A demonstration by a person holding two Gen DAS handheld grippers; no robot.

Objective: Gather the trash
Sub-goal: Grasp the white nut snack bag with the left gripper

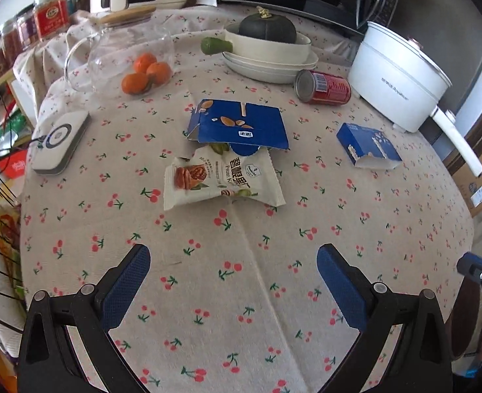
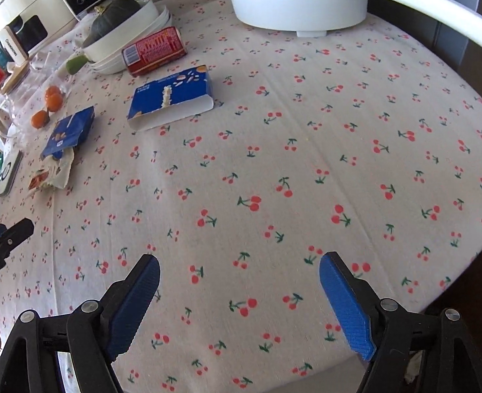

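Trash lies on the cherry-print counter (image 1: 241, 294): nearest the left gripper (image 1: 233, 275) is a torn white snack wrapper (image 1: 221, 180), its top edge tucked under a flattened blue carton (image 1: 241, 126), with a smaller blue box (image 1: 367, 145) to the right and a tipped red can (image 1: 323, 86) beyond. Both the left and right gripper (image 2: 239, 278) hover over bare cloth, fingers spread wide, holding nothing

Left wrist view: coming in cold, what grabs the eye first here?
The litter mid-table: a torn blue carton overlapping a white snack wrapper, with a second blue box off to the right. Behind them a red can lies on its side by stacked white dishes holding a dark squash. Both tools, left and right, hang open over bare cherry-print cloth.
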